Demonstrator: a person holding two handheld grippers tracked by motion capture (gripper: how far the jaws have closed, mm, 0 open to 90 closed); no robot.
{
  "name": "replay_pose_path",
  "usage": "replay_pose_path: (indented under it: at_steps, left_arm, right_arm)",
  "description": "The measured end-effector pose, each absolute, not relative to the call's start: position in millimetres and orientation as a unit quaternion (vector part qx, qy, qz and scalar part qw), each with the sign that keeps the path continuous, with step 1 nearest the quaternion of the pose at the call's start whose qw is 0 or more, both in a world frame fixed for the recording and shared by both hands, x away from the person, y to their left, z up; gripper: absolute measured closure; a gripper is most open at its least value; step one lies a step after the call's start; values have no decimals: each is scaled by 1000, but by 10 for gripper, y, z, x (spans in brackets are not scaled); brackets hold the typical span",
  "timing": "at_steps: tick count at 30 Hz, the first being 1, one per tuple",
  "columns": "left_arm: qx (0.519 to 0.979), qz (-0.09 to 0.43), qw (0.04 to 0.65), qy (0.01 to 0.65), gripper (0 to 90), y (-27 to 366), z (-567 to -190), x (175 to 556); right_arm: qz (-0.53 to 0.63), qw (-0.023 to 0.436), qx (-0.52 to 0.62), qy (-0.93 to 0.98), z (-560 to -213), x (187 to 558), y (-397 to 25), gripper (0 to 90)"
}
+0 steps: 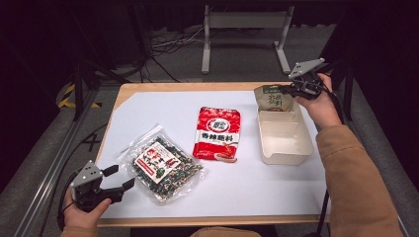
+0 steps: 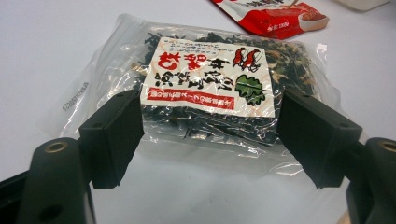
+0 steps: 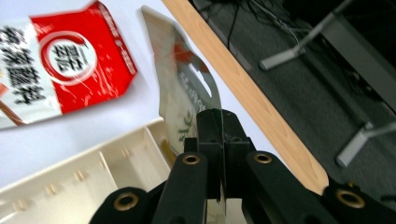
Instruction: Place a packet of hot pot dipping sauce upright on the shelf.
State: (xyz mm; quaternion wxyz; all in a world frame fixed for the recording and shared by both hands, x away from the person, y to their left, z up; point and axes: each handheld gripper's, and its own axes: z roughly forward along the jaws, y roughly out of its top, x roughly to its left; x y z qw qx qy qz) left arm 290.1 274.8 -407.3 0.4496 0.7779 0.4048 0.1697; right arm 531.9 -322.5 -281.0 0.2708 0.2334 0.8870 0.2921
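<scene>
A clear bag of dark dried seaweed (image 1: pixel 161 169) with a red-and-white label lies at the front left of the white mat. My left gripper (image 1: pixel 118 180) stands open just left of it; in the left gripper view the bag (image 2: pixel 205 88) lies between and beyond the two pads (image 2: pixel 114 135). A red snack packet (image 1: pixel 218 133) lies flat in the middle. My right gripper (image 1: pixel 292 89) is shut on the edge of a green-and-tan pouch (image 1: pixel 272 98), holding it upright over the far end of a cream plastic tray (image 1: pixel 285 137). The right gripper view shows the pouch (image 3: pixel 184 100) pinched between the jaws above the tray (image 3: pixel 88 172).
The table's wooden far edge (image 3: pixel 243 88) runs close behind the pouch, with floor, cables and a metal stand's legs (image 1: pixel 244 34) beyond. Bare white mat (image 1: pixel 257 187) lies at the front of the table, between the seaweed bag and the tray.
</scene>
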Motion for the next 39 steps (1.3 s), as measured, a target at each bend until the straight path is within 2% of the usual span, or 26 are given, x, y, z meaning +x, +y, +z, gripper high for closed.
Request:
replay_pose_path:
  at_steps: [7, 14, 17, 34, 39]
  left_arm:
    - [779, 168, 450, 402, 234, 2729, -4075, 2924]
    - [782, 164, 452, 397, 234, 2700, -4068, 2962]
    - [784, 163, 453, 392, 234, 2679, -4067, 2994]
    - [795, 150, 467, 357, 234, 2507, -4013, 3253]
    - [797, 147, 470, 349, 234, 2460, -4004, 3304]
  right_arm:
    - [294, 262, 269, 879, -2890, 5331, -3380, 870]
    - [309, 256, 297, 867, -2874, 5275, -3424, 760]
    - [330, 261, 309, 853, -2837, 5212, -3436, 659]
    - [404, 285, 311, 812, -2609, 4802, -3334, 535]
    - [422, 275, 318, 803, -2529, 4644, -3212, 514]
